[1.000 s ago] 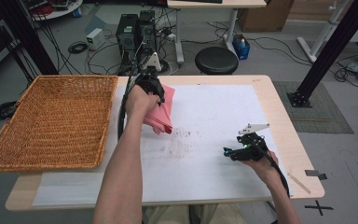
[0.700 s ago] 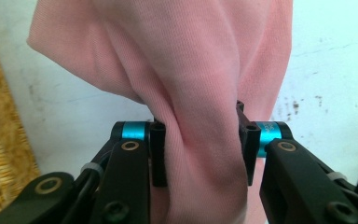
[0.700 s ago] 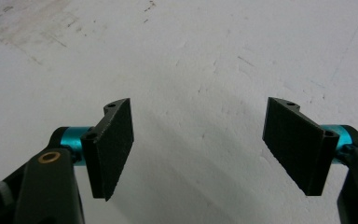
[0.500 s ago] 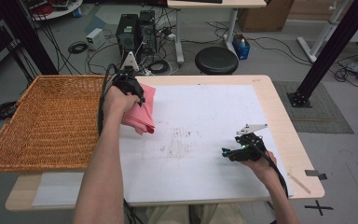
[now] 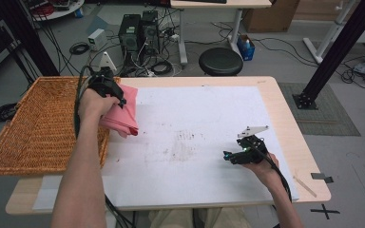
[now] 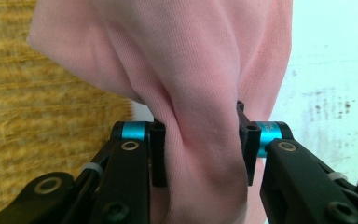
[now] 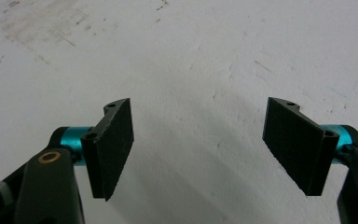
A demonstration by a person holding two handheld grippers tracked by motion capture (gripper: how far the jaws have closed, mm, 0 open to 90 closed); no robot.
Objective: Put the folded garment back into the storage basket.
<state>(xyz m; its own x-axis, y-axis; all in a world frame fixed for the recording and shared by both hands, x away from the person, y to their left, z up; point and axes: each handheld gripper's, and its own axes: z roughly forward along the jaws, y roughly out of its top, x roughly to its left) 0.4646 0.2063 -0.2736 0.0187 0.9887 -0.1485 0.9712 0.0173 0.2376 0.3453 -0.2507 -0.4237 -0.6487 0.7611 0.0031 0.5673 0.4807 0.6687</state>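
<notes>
The wicker basket [image 5: 33,128] sits at the table's left edge, and the pink cloth [image 5: 122,111] hangs just beside its rim, bunched between the closed jaws of the left gripper [image 6: 200,140]. It looks light, soft and floppy, so a pinch on a gathered fold should hold it best. The right gripper [image 7: 200,144] rests on the white sheet [image 5: 195,142], jaws spread and holding nothing.
</notes>
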